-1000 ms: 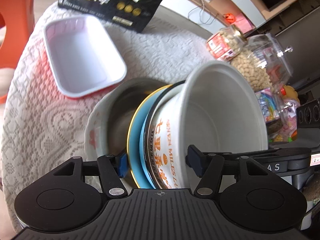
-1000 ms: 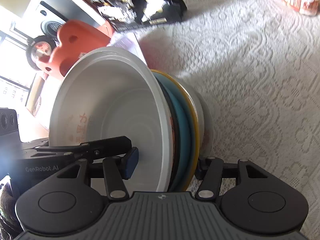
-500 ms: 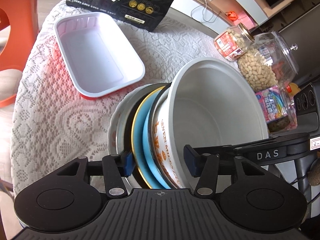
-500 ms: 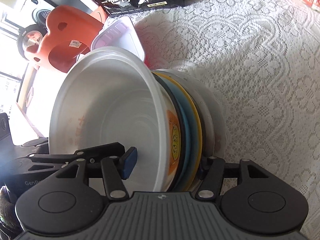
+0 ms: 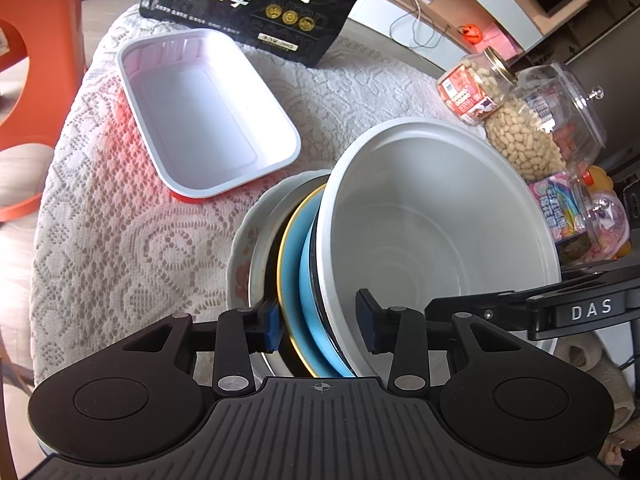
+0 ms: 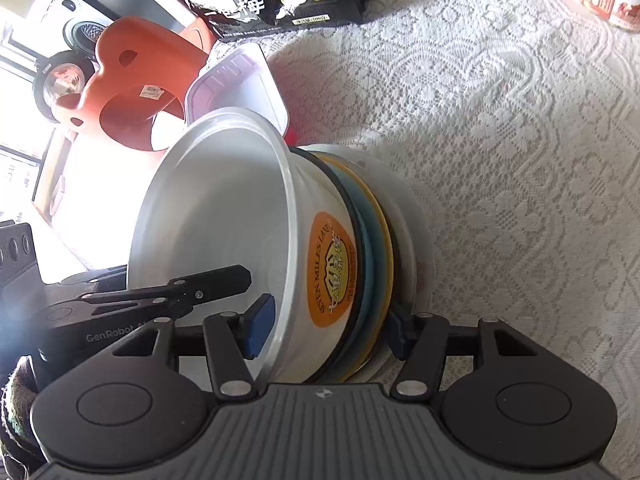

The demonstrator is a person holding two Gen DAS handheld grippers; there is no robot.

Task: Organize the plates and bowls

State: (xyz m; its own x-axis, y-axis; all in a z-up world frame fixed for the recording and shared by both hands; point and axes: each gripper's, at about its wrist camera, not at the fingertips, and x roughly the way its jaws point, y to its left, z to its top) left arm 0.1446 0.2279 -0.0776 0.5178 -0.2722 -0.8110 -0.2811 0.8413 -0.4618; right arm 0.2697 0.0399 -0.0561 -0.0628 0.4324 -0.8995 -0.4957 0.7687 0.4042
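A nested stack of dishes is held between both grippers: a large white bowl [image 5: 432, 224] with an orange label [image 6: 330, 270] on top, then a blue plate [image 5: 294, 280] with a yellow rim, a metal dish and a white floral plate [image 5: 240, 264] at the bottom. My left gripper [image 5: 320, 322] is shut on the stack's near edge. My right gripper [image 6: 328, 326] is shut on the opposite edge. The stack [image 6: 360, 248] appears lifted above the lace tablecloth [image 6: 520, 160].
A white rectangular tray [image 5: 200, 120] lies on the tablecloth at the back left. A black snack bag [image 5: 256, 0] stands behind it. Jars of nuts [image 5: 472, 84] and sweets [image 5: 560, 168] stand to the right. An orange stool [image 6: 132, 80] stands beside the table.
Both grippers have lifted the stack and drawn back from the table; the tray and bag now appear further away and more tablecloth shows.
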